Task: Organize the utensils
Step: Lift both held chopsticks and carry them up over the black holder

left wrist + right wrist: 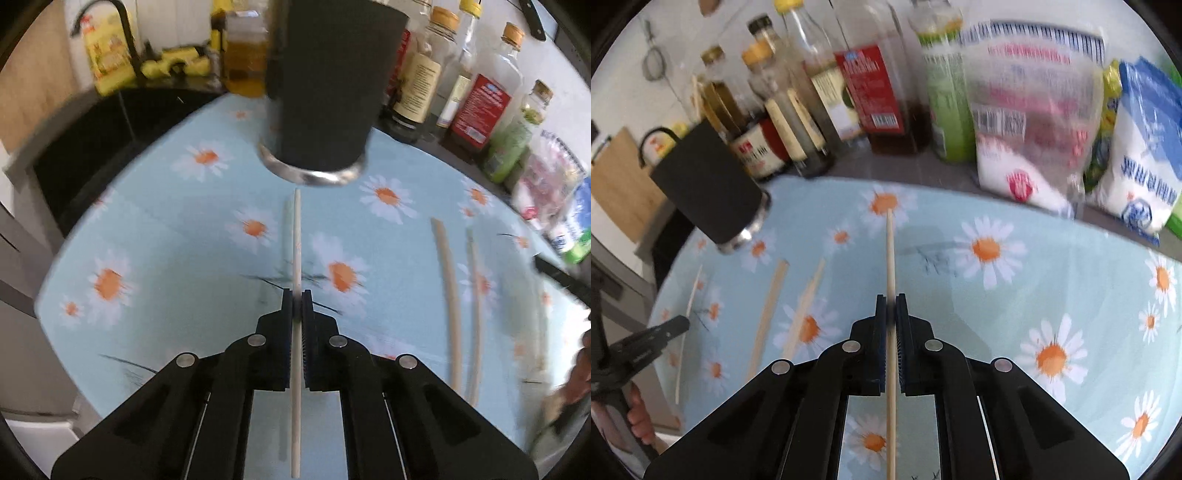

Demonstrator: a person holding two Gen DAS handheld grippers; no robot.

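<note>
My left gripper [296,295] is shut on a pale chopstick [296,236] that points at the dark utensil cup [325,85] with a metal base, standing on the daisy cloth just beyond its tip. My right gripper [891,299] is shut on a light wooden chopstick [890,247] that points toward the bottles. Two more chopsticks [452,295] lie on the cloth to the right in the left wrist view; they also show in the right wrist view [768,314]. The cup [705,184] stands far left in the right wrist view. The left gripper [646,343] shows at the left edge there.
A row of sauce and oil bottles [875,92] lines the back of the counter, with salt and sugar bags [1034,122] to the right. A black sink [92,147] and tap [125,37] sit left of the blue daisy cloth [166,240].
</note>
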